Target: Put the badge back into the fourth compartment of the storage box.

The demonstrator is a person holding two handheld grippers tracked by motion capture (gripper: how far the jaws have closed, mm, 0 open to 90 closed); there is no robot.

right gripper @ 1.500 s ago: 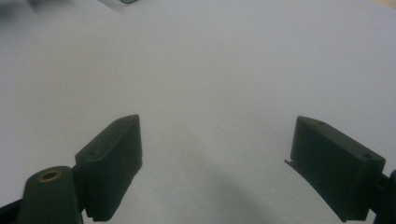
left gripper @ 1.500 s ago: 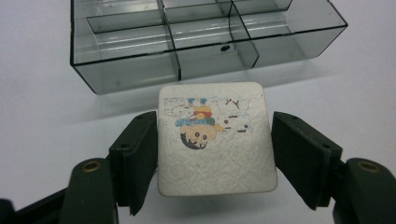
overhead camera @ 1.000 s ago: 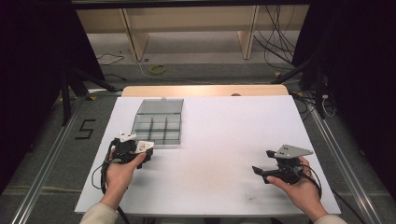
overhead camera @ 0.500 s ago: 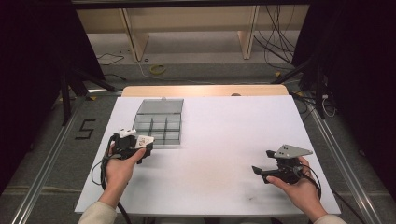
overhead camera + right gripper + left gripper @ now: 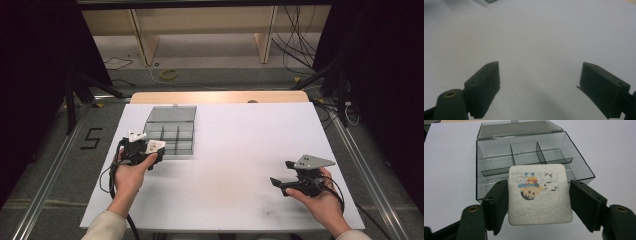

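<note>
The left gripper [image 5: 537, 202] squeezes a white square tile [image 5: 539, 195] with a cartoon picture between its jaws, low in the frame, just in front of the open clear box [image 5: 529, 162]. The right gripper [image 5: 540, 87] is wide open, holding nothing, above the white table [image 5: 544, 32].

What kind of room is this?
Probably a lab or workshop for recording hand tasks: a white table ringed by black curtains, loose cables on the floor, and camera-carrying grippers in both hands.
</note>
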